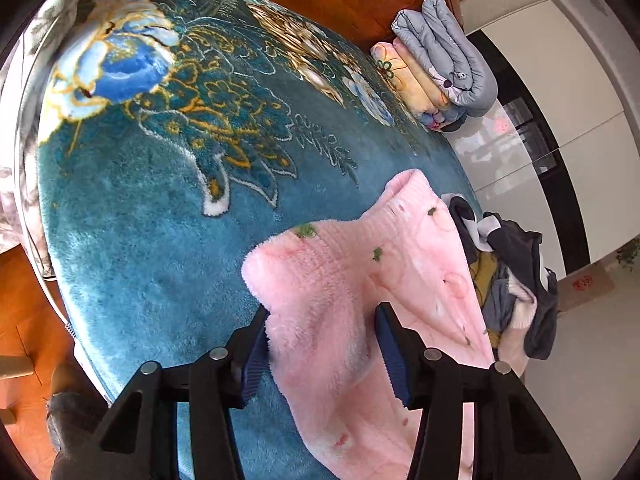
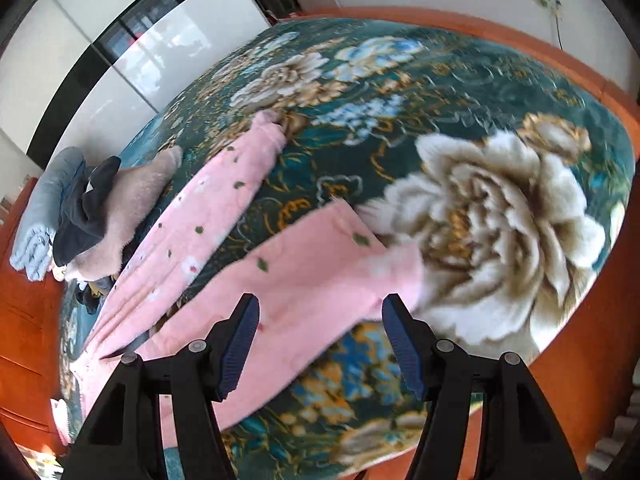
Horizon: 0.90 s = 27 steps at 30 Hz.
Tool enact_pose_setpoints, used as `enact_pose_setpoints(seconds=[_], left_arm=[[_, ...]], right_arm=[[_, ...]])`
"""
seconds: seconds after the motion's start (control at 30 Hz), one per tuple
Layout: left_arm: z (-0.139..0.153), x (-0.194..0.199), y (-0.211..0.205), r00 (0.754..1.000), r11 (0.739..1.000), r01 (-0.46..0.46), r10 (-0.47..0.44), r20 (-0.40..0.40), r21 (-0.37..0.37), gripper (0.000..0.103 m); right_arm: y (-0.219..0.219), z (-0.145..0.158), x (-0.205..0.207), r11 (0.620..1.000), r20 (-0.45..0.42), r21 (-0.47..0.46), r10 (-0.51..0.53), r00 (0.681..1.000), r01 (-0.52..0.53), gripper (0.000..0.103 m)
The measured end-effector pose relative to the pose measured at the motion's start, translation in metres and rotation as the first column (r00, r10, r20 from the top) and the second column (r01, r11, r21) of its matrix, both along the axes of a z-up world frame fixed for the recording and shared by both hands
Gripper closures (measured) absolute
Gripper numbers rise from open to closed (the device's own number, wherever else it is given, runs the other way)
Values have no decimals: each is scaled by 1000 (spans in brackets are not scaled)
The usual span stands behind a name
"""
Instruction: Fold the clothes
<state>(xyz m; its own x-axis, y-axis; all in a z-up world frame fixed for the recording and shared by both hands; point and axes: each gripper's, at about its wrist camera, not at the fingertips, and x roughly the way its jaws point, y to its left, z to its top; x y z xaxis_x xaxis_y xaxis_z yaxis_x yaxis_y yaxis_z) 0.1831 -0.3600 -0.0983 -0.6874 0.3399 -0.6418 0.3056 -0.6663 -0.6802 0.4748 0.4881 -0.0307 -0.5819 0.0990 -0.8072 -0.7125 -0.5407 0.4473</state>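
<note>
Pink pajama pants [image 1: 360, 280] on floral blanket [image 1: 160, 220] — left tongs [image 1: 324, 344] straddling them.

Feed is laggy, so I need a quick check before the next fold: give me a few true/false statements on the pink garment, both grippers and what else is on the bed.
1. Pink pajama pants lie on the teal floral blanket. True.
2. The left gripper has pink fleece between its fingers. True.
3. The right gripper is clamped on a sock. False: it is open above a pant leg.
4. The bed holds only the pants. False: an unfolded clothes pile and folded quilts are there too.
</note>
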Motion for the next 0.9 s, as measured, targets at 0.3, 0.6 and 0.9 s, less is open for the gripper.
enact_pose_setpoints(seconds=[0.3, 0.6, 0.9], left_arm=[[-3, 1, -6, 1000, 1000, -11, 11, 9, 22, 71], [12, 8, -16, 998, 993, -24, 31, -56, 112, 92], [81, 7, -24, 982, 966, -23, 70, -173, 259, 93]], right_arm=[[7, -32, -9, 968, -129, -233, -122, 984, 89, 38], [21, -57, -7, 926, -75, -294, -269, 960, 237, 96], [17, 63, 2, 983, -395, -99, -179, 901, 152, 97]])
